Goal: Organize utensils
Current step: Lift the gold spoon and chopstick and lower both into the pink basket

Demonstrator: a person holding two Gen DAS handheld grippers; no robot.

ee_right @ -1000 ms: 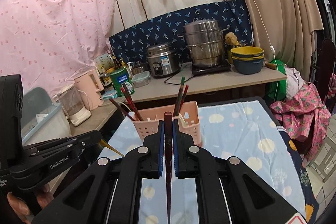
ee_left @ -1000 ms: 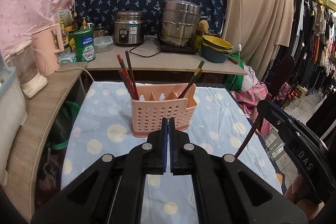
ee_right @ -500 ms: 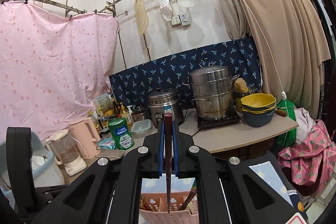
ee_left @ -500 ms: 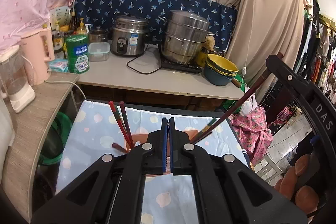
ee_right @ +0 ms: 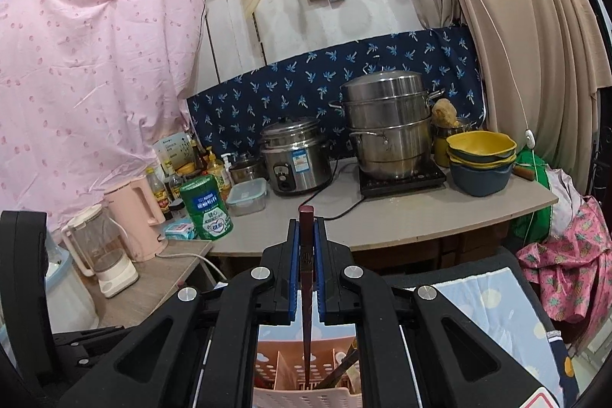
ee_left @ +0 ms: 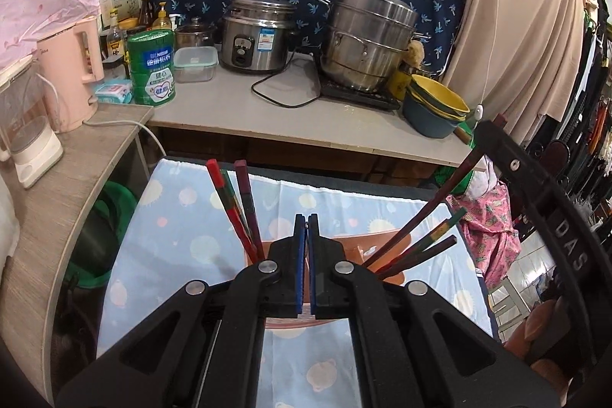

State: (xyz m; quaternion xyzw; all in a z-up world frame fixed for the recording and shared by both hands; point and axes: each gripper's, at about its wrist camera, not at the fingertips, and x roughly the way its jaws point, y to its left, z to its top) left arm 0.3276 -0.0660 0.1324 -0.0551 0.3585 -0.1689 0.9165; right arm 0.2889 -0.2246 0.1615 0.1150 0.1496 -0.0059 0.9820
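The right gripper (ee_right: 306, 236) has its jaws closed on a dark red chopstick (ee_right: 306, 293), held near its top end and hanging tip-down over the pink utensil basket (ee_right: 283, 369) at 6 o'clock, apparently above a middle compartment, though the frame edge hides the tip. The chopstick looks light, stiff and smooth, so this high grip may let it swing or slip. The left gripper (ee_left: 307, 228) has its jaws fully closed on nothing, over the same basket on the blue-clothed worktop (ee_left: 183, 232).
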